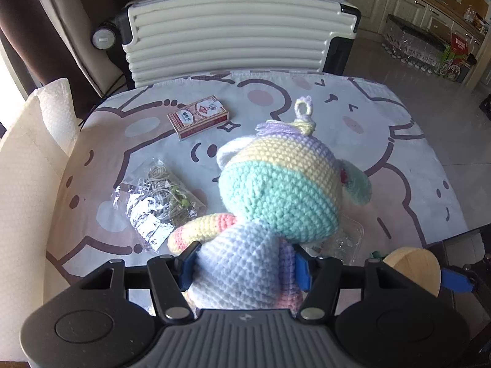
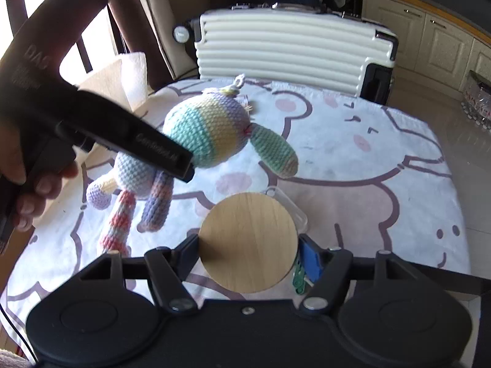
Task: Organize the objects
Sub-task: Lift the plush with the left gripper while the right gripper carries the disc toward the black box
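Note:
A pastel crochet doll hangs in the air above the table, and my left gripper is shut on its pale blue body with both blue pads pressed into the yarn. In the right wrist view the doll dangles from that gripper, legs down, with a person's hand on the handle. My right gripper is shut on a round container with a wooden lid. The lid hides what is under it except for some green pieces. That wooden lid also shows at the lower right of the left wrist view.
On the cartoon-print tablecloth lie a red card box, a clear bag of cords and a clear plastic tub. A paper towel roll stands at the left. A white ribbed suitcase stands behind the table.

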The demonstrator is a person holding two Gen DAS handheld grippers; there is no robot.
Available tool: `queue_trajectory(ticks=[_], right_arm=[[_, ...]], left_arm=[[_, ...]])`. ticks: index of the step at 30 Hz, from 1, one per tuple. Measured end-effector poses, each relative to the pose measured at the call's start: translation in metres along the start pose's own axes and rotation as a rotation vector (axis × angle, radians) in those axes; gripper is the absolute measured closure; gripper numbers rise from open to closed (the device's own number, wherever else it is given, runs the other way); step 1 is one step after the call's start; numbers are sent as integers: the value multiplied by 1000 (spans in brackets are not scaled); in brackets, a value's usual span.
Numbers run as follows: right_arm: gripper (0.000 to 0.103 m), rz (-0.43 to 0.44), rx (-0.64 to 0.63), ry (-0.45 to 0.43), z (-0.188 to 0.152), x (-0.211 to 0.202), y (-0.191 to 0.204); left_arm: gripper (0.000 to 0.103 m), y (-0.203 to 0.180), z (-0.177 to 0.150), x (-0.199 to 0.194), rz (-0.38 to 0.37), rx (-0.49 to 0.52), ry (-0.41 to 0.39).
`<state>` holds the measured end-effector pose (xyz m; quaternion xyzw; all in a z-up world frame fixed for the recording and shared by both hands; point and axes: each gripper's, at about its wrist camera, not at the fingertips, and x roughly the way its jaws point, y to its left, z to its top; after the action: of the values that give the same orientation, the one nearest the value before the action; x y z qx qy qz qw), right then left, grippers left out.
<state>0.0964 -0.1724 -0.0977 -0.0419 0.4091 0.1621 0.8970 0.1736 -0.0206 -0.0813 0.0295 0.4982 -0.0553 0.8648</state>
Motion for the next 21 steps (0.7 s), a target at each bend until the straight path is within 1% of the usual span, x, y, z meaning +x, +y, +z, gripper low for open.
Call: queue_trajectory(ticks=[5, 15, 18, 21], right_arm=[[34, -17, 44, -16, 13, -28, -4], [34, -88, 84, -42, 31, -79, -1], [34, -111, 114, -39, 36, -91, -1], [34, -117, 124, -56, 38, -105, 1]], left_arm=[[42, 4, -9, -35, 16, -26, -26], [42, 10, -31, -100, 41, -77, -102], [42, 11, -40, -115, 39, -110, -121], [42, 8, -51, -127, 41, -126, -135]])
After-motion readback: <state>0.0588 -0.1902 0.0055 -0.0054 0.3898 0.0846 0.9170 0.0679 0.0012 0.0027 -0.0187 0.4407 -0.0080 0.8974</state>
